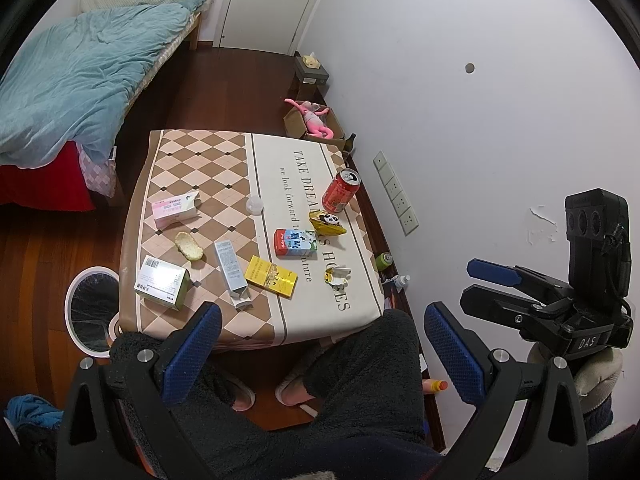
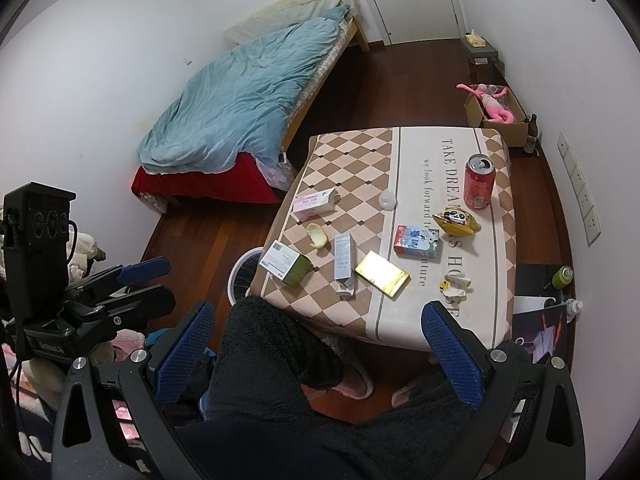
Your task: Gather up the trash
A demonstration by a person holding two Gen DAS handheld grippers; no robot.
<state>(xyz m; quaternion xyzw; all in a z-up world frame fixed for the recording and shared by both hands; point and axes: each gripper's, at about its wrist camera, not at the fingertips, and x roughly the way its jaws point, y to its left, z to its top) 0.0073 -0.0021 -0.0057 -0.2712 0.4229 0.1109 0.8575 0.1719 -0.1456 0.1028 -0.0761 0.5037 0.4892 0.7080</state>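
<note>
Trash lies on a checkered table [image 1: 192,152] [image 2: 352,144]: a red can [image 1: 341,191] [image 2: 479,187], a milk carton [image 1: 295,243] [image 2: 416,242], a yellow box [image 1: 271,277] [image 2: 382,274], a green box [image 1: 162,283] [image 2: 285,265], a pink box [image 1: 175,209] [image 2: 314,203], a slim grey box [image 1: 231,270] [image 2: 344,264], a panda wrapper [image 1: 328,222] [image 2: 458,220] and a crumpled wrapper [image 1: 337,276] [image 2: 454,286]. A white bin [image 1: 91,310] [image 2: 242,276] stands at the table's left. My left gripper [image 1: 320,352] and right gripper [image 2: 316,356] are open and empty, held above my knees, short of the table.
A bed with a blue quilt [image 1: 80,72] [image 2: 240,96] is at the left. A cardboard box with a pink toy [image 1: 314,122] [image 2: 496,110] and bottles [image 1: 383,261] [image 2: 562,276] stand along the right wall. My slippered feet [image 1: 292,394] are under the table edge.
</note>
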